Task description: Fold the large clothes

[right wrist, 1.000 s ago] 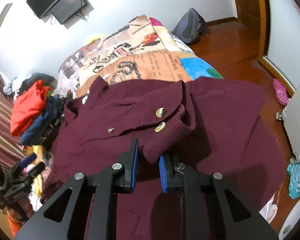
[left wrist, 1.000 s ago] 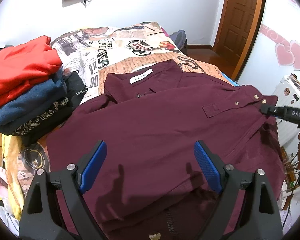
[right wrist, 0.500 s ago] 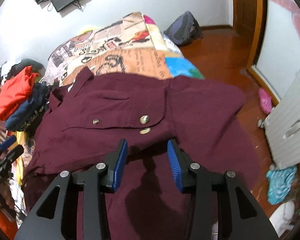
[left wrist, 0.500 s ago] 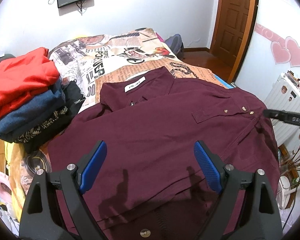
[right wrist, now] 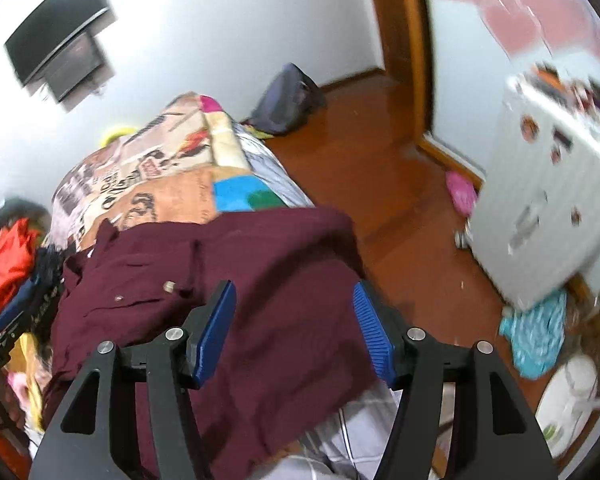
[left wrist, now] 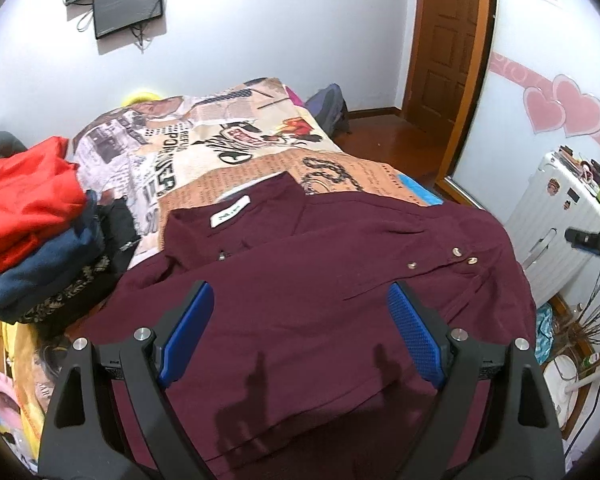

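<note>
Lying spread across the near end of the bed (left wrist: 260, 168) is the maroon shirt (left wrist: 300, 280), collar toward the far wall, its white neck label (left wrist: 230, 214) showing dark print too small to read. Printed on the bedcover, in newspaper style, are large letters, among them what looks like "POW", the rest being cut off by folds. On the shirt's folded-in sleeve three metal snaps (left wrist: 456, 252) are showing in the left wrist view; the blurred right wrist view is giving only two.

The left gripper (left wrist: 300, 332) is hovering above the shirt's middle with its two blue pads standing wide apart and nothing between them. The right gripper (right wrist: 294, 328) is hanging over the shirt's edge nearest the floor, its jaws opening, no cloth pinched between the pads.

Beside the shirt a stack of folded clothes (left wrist: 32, 232) is sitting: one red piece on top, one navy below, then dark patterned ones. The left view is also showing the wooden door (left wrist: 448, 48), two pink heart stickers (left wrist: 564, 108) on the wall, and the right gripper's tip at the frame edge with white lettering beginning "DA". Only the right view is taking in the pink slipper (right wrist: 462, 196), the turquoise cloth (right wrist: 540, 332) on the floor and the backpack (right wrist: 288, 96) in full. One white suitcase (left wrist: 556, 224) and one wall screen (left wrist: 128, 4) are appearing in both.
</note>
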`<action>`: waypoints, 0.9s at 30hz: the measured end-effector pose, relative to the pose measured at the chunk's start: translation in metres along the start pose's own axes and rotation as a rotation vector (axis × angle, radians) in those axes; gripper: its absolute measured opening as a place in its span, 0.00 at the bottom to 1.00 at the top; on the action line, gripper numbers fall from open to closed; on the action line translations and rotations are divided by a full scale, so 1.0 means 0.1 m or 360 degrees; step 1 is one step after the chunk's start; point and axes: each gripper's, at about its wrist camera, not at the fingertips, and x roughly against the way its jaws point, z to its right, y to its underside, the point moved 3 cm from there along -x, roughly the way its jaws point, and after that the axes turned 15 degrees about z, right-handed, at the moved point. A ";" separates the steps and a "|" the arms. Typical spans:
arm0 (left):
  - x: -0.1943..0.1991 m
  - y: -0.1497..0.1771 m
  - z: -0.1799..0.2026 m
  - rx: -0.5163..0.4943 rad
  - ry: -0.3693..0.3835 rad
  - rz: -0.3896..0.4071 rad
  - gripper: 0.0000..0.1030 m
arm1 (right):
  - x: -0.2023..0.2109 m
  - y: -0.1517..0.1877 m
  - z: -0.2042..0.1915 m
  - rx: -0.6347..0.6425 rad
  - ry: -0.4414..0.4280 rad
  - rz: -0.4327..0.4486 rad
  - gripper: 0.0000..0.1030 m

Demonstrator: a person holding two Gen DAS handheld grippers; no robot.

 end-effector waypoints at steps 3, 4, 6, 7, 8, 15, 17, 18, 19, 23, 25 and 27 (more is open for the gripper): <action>-0.08 0.03 0.09 -0.0005 0.0027 -0.0032 0.86 | -0.15 0.21 0.25 -0.0147 0.0034 -0.0107 0.56; -0.10 0.04 0.12 -0.0011 0.0035 -0.0044 0.86 | -0.19 0.28 0.31 -0.0189 0.0047 -0.0146 0.56; -0.13 0.07 0.17 -0.0022 0.0044 -0.0063 0.86 | -0.33 0.46 0.48 -0.0290 0.0075 -0.0256 0.56; -0.14 0.08 0.19 -0.0025 0.0049 -0.0071 0.86 | -0.40 0.55 0.56 -0.0340 0.0084 -0.0312 0.56; -0.14 0.09 0.21 -0.0026 0.0054 -0.0076 0.86 | -0.44 0.61 0.62 -0.0385 0.0085 -0.0348 0.56; -0.12 0.14 0.19 0.0006 0.0047 -0.0103 0.86 | -0.70 0.91 0.90 -0.0685 0.0016 -0.0474 0.56; -0.12 0.16 0.16 0.0027 0.0033 -0.0117 0.86 | -0.73 0.95 0.95 -0.0804 -0.0044 -0.0442 0.56; -0.12 0.17 0.15 0.0035 0.0029 -0.0122 0.86 | -0.73 0.94 0.98 -0.0833 -0.0064 -0.0415 0.56; -0.13 0.19 0.13 0.0050 0.0024 -0.0129 0.86 | -0.73 0.94 0.99 -0.0854 -0.0086 -0.0386 0.56; -0.14 0.25 0.05 0.0103 0.0012 -0.0154 0.86 | -0.72 0.96 1.02 -0.0973 -0.0192 -0.0300 0.55; -0.14 0.28 0.03 0.0125 0.0010 -0.0166 0.86 | -0.71 0.96 1.00 -0.0996 -0.0228 -0.0280 0.49; -0.13 0.29 0.01 0.0131 0.0004 -0.0163 0.86 | -0.69 0.93 0.96 -0.0996 -0.0263 -0.0250 0.31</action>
